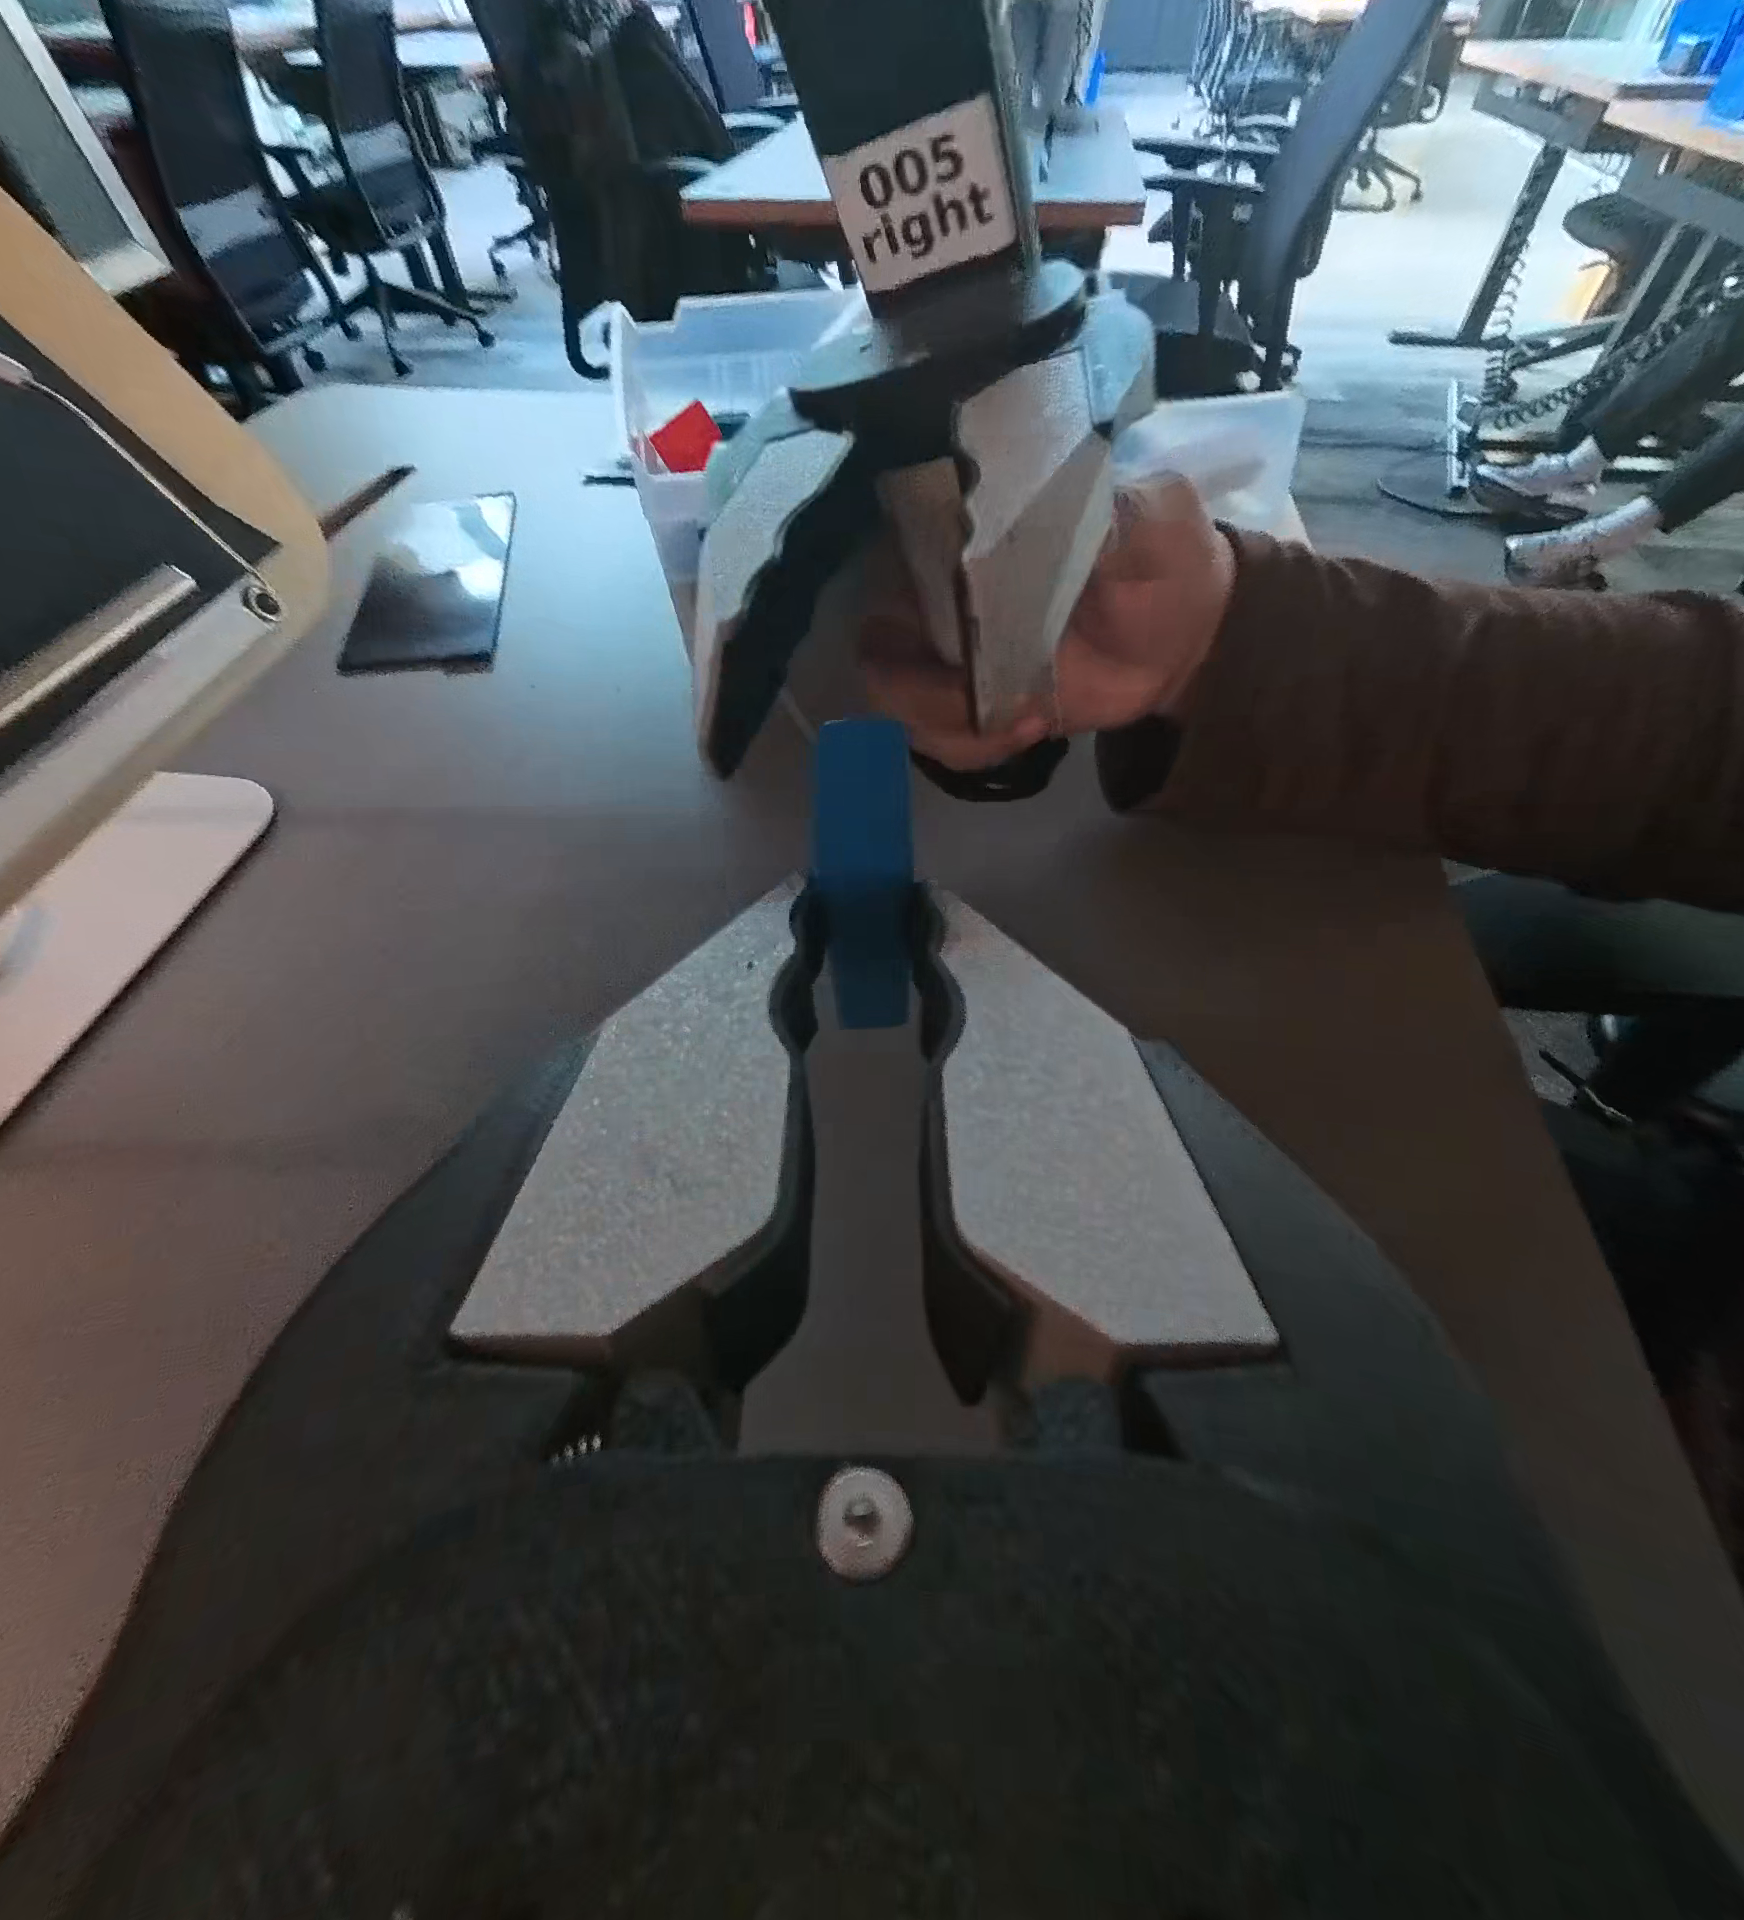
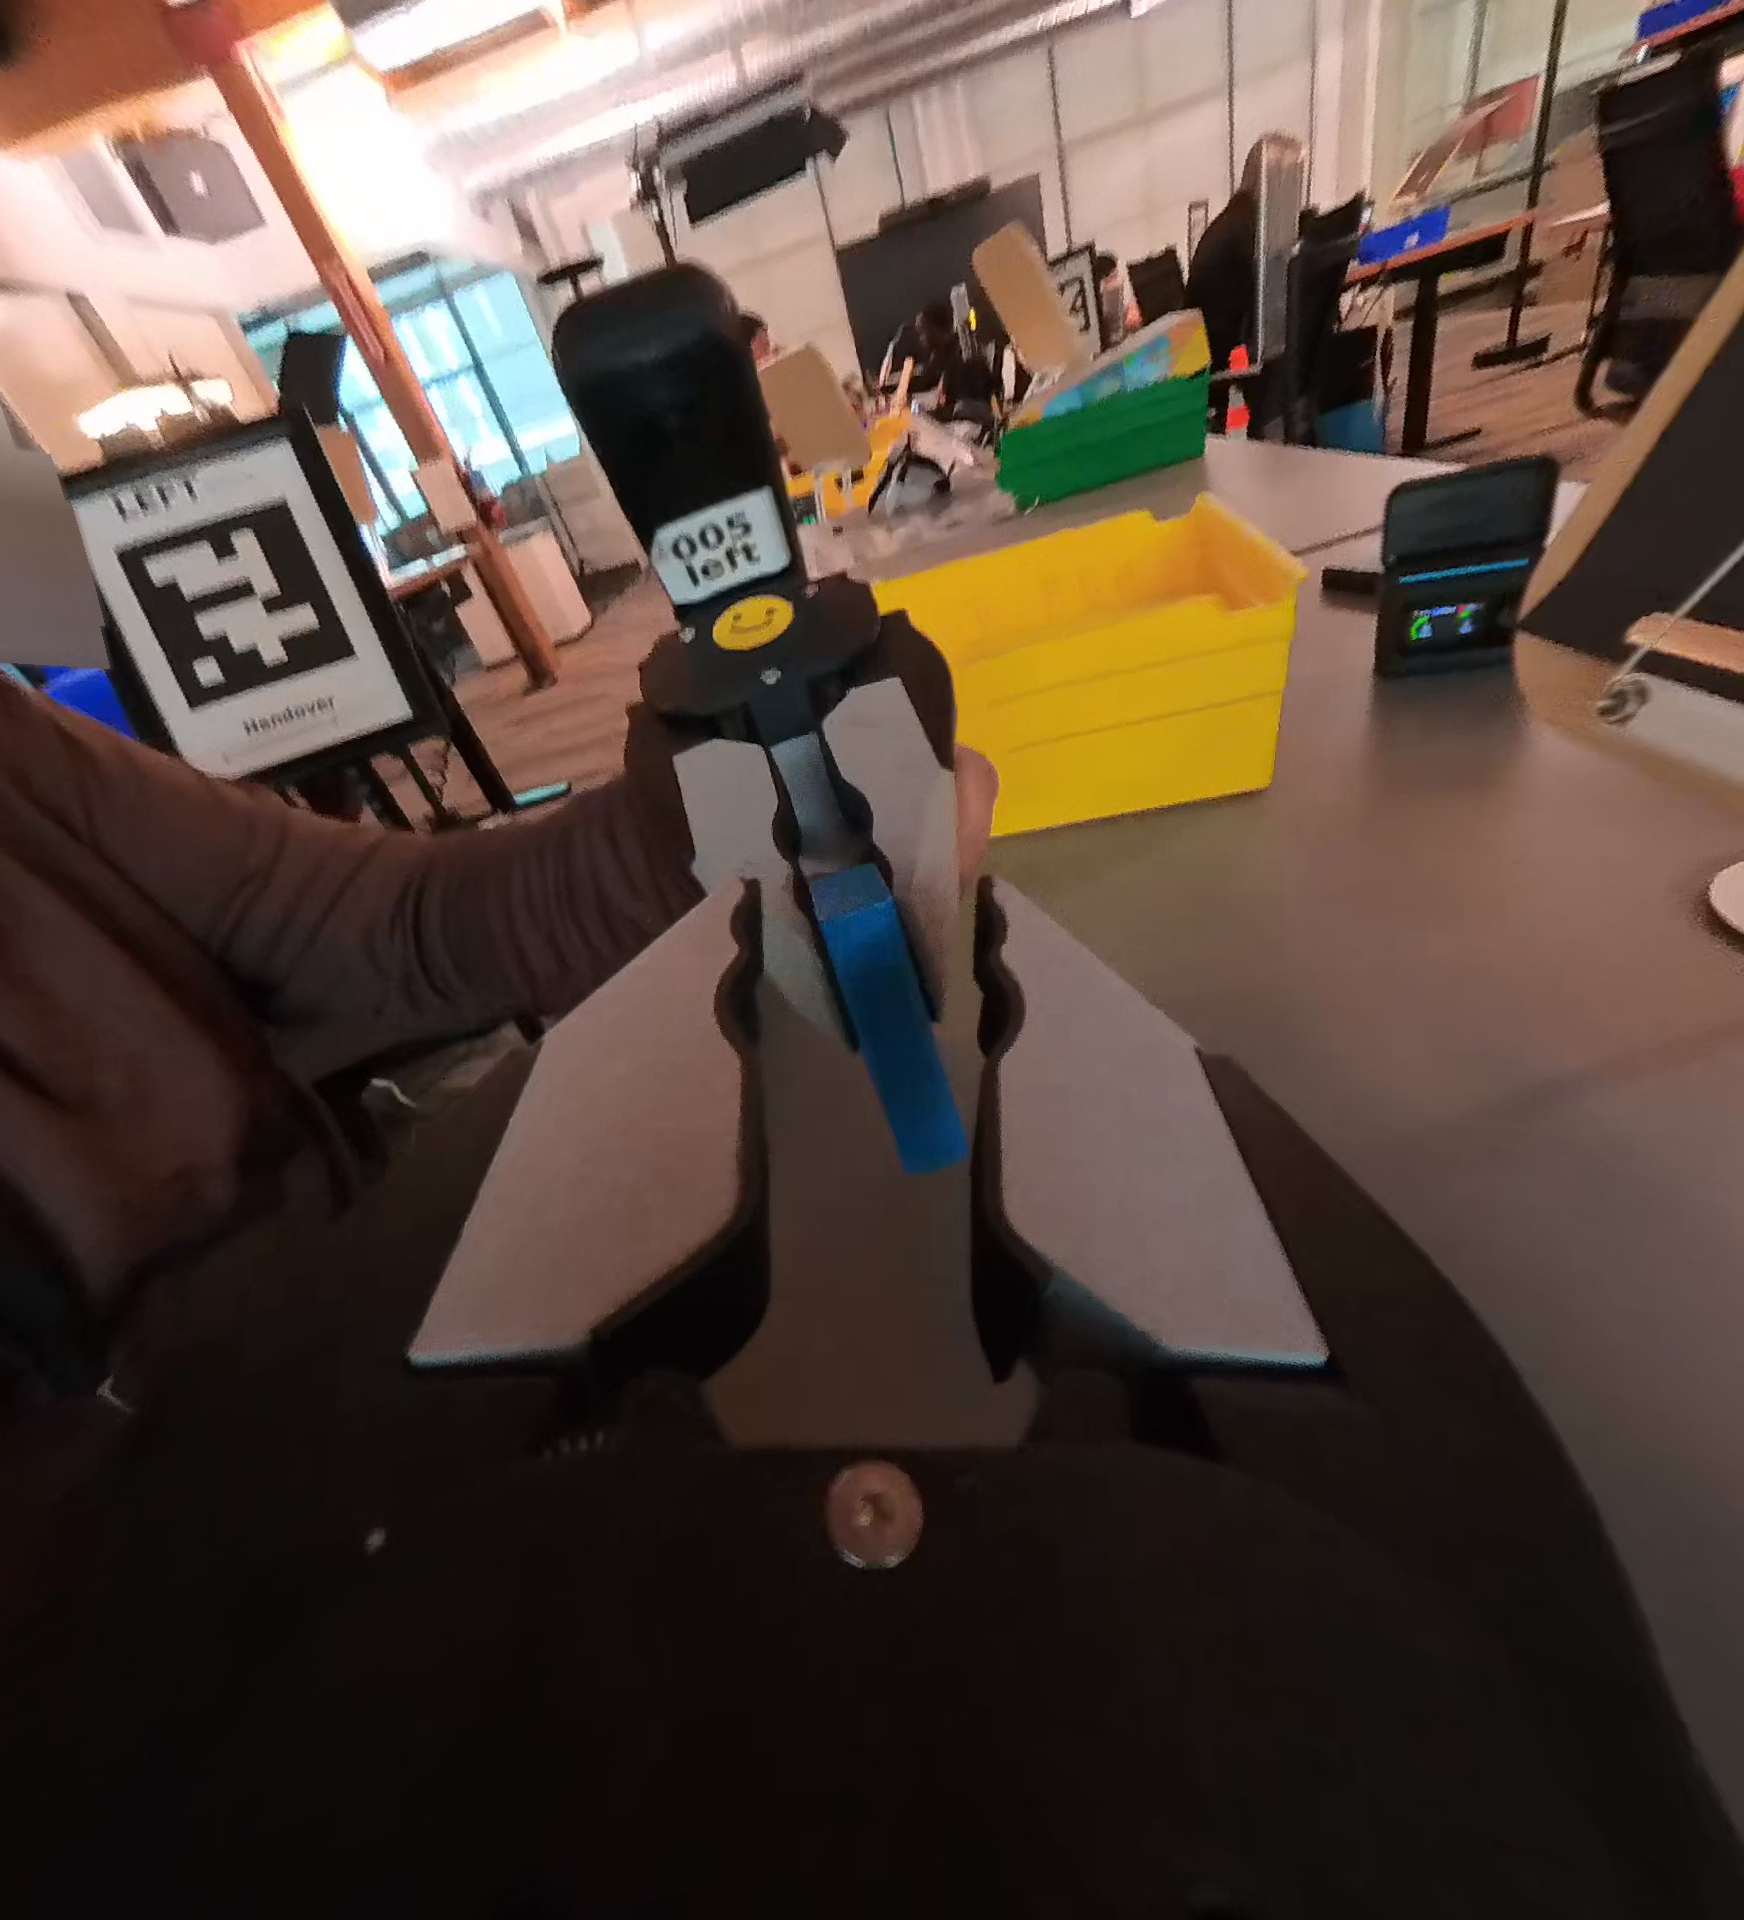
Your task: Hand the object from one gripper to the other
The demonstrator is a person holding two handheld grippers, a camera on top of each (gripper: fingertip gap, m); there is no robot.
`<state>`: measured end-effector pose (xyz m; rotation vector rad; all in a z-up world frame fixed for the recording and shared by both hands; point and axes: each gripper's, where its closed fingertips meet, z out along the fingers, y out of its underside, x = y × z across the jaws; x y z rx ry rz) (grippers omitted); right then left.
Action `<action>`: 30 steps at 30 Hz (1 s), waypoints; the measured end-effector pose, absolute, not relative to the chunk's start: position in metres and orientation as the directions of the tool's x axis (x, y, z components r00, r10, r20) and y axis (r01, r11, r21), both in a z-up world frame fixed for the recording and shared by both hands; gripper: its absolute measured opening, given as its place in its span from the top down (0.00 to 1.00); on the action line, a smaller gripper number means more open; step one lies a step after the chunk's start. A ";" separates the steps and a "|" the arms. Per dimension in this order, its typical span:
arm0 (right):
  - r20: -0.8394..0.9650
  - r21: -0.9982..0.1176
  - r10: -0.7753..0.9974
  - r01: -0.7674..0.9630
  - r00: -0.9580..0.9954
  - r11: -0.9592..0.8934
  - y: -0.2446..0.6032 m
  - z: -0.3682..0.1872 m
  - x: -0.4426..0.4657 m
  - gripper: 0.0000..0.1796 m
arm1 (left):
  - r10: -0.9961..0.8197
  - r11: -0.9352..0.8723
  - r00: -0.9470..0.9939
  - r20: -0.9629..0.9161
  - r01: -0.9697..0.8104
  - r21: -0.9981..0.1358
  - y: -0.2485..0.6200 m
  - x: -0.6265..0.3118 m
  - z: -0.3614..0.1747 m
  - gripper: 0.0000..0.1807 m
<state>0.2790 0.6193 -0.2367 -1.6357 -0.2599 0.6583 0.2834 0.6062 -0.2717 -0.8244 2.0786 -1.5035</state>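
A blue block point(image 1: 860, 873) is clamped between the fingertips of my left gripper point(image 1: 863, 914), which is shut on it above the grey table point(image 1: 380, 987). The block sticks out forward. My right gripper point(image 1: 855, 740) faces it from ahead, held by a hand point(image 1: 1148, 623), with its jaws open around the block's far end. In the right wrist view the blue block point(image 2: 889, 1039) lies between the spread fingers of my right gripper point(image 2: 868, 904), with a gap on each side. The left gripper point(image 2: 852, 914) holds its far end.
A monitor point(image 1: 68, 499) and a dark phone point(image 1: 437, 587) are at the left, and a clear bin point(image 1: 660, 374) with a red item is behind. A yellow bin point(image 2: 1107, 665), green bins point(image 2: 1096, 442), a small screen device point(image 2: 1455, 592) and a marker sign point(image 2: 244, 613) stand beyond. Left tips and right tips are each some 25 centimetres from the monitor point(image 1: 68, 499).
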 end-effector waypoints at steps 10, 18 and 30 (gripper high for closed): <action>-0.219 -0.974 0.523 -0.148 0.824 -0.174 0.624 -0.241 0.272 0.93 | -0.666 0.137 -0.740 0.101 -0.253 -0.958 0.603 0.281 -0.271 0.91; -0.276 -0.951 0.543 -0.308 0.793 -0.033 0.616 -0.211 0.287 0.93 | -0.663 0.065 -0.738 0.122 -0.219 -0.974 0.597 0.288 -0.270 0.85; -0.248 -0.946 0.546 -0.322 0.800 0.041 0.614 -0.201 0.289 0.93 | -0.607 -0.111 -0.767 0.206 -0.175 -0.978 0.594 0.289 -0.251 0.93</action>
